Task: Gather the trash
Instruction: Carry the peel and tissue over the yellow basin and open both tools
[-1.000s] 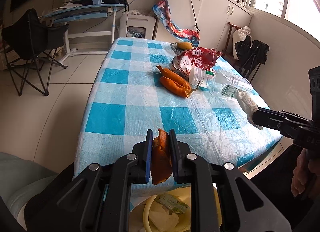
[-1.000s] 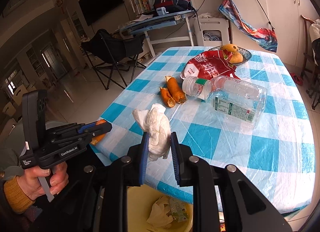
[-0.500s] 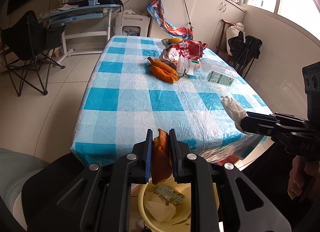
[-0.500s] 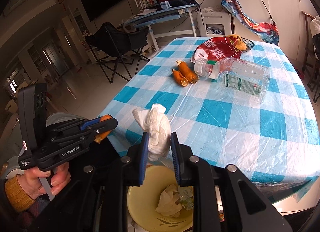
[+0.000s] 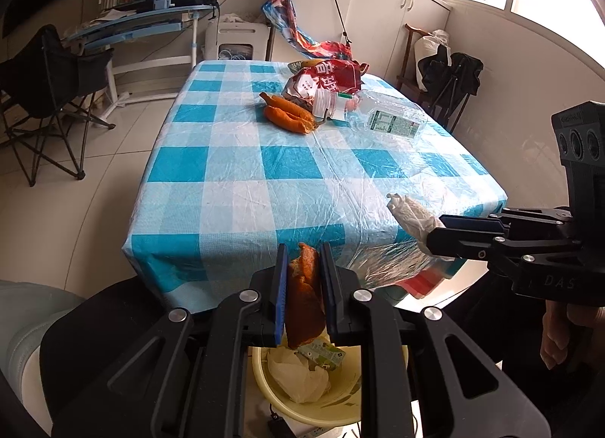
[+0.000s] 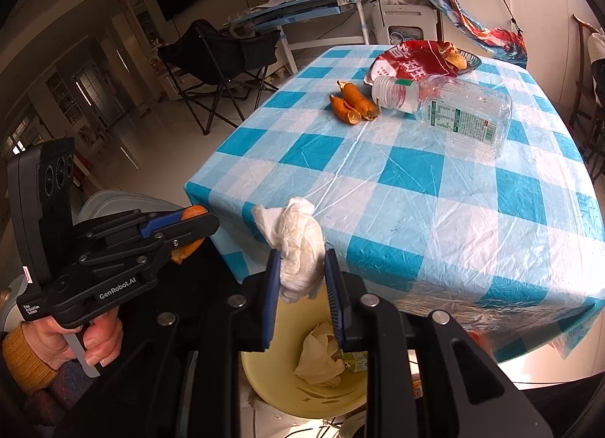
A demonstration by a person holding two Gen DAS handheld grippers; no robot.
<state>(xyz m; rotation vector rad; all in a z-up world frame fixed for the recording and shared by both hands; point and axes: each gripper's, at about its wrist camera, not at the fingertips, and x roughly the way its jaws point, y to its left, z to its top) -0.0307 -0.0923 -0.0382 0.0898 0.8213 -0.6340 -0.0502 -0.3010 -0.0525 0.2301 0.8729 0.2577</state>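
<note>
My left gripper (image 5: 302,260) is shut on an orange peel (image 5: 305,298) and holds it above a yellow bin (image 5: 340,404) that stands on the floor in front of the table. My right gripper (image 6: 301,262) is shut on a crumpled white tissue (image 6: 298,245) over the same bin (image 6: 276,389). The bin holds crumpled paper (image 6: 317,355) and a small green carton (image 5: 321,353). In the left wrist view the right gripper (image 5: 438,234) shows at the right with the tissue (image 5: 410,215). In the right wrist view the left gripper (image 6: 204,222) shows at the left.
On the blue-checked table (image 5: 242,196) lie more orange peels (image 5: 287,115), a red snack bag (image 5: 325,77), an empty plastic bottle (image 5: 378,116) and a fruit bowl (image 6: 463,58). A black folding chair (image 5: 45,90) and a desk (image 5: 143,22) stand beyond.
Both grippers have pulled back from the table edge with their loads. The yellow bin now shows more fully beneath them.
</note>
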